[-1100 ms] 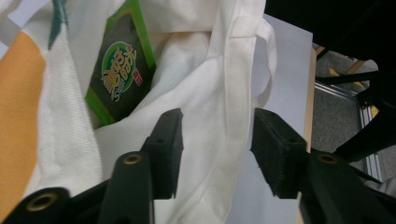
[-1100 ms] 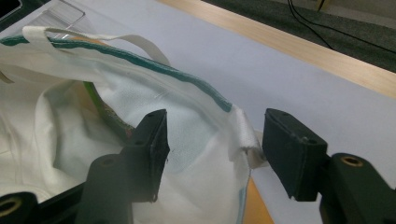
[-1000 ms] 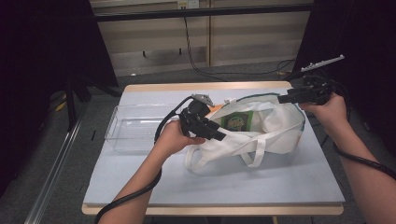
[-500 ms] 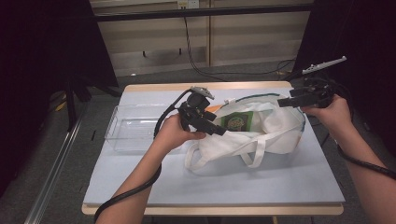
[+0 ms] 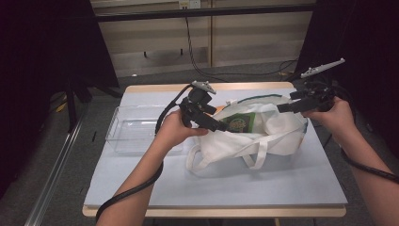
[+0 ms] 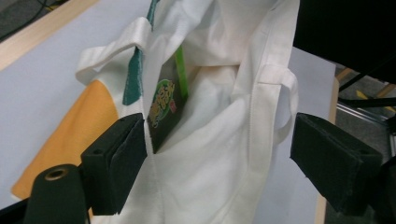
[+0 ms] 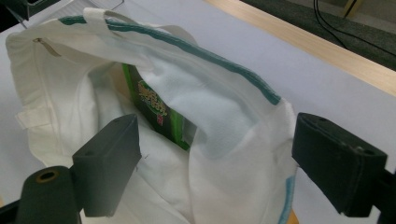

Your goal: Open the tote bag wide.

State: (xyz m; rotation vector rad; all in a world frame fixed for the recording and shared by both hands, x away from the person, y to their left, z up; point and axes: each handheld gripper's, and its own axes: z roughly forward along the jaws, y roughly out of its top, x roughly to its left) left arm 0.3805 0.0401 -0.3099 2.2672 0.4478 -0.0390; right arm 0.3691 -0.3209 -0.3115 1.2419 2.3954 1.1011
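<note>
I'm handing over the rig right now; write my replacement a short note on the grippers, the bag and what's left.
Left gripper: jaws just opened, white tote bag cloth between them but not pinched.
Right gripper: jaws just opened too, at the bag's far rim, gripping nothing.
Bag lies on the table, mouth open, with a green packet standing inside.
Clear bin sits left of the bag.
Done, it seems: packet bagged, rim released.
Left: probably withdraw both grippers; check for anything more to pack.

The left claw and right claw are held apart on outstretched forearms, aimed toward each other; both sets of jaws have just been opening and are spread wide.
</note>
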